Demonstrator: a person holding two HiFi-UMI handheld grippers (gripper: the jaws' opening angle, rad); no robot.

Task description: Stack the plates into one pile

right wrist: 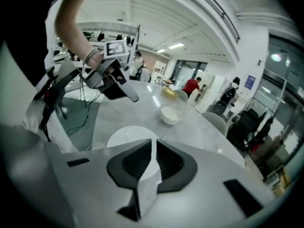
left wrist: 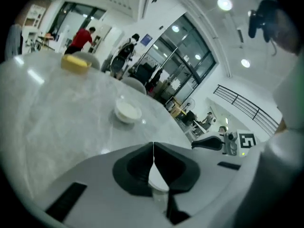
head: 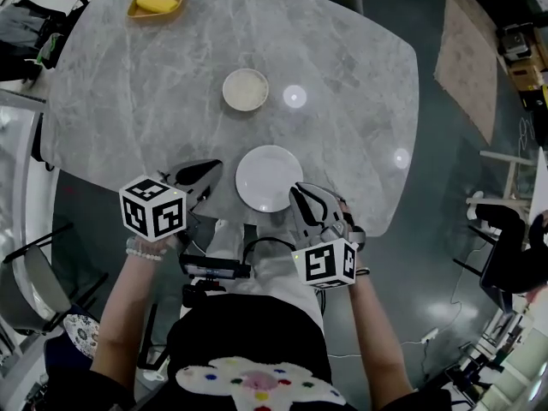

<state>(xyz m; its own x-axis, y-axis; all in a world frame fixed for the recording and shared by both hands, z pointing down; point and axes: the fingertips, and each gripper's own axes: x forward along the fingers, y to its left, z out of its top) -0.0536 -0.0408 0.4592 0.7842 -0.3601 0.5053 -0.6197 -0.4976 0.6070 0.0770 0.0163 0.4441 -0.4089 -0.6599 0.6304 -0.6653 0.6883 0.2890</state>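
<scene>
Saw white plate (head: 269,178) lying flat on tabletop (head: 360,75), smaller plate (head: 245,89) at its 12 o'clock. Found left gripper (left wrist: 153,145) fingers together, right gripper (right wrist: 153,141) fingers narrowly apart, both empty.

Left claw (head: 205,173) and right claw (head: 301,197) both sit at the near edge of the grey marbled table (head: 360,75). The white plate (head: 267,178) lies flat between them, just right of the left claw's tips and just left of the right claw's. The right claw overlaps the plate rim in frame, can't tell if it touches. The small cream plate (head: 245,89) is well ahead of both claws, apart from the white one. The yellow tray (head: 157,3) is far ahead-left of the left claw, something yellow in it. A marker cube (head: 153,207) sits behind the left claw, and another behind the right.
</scene>
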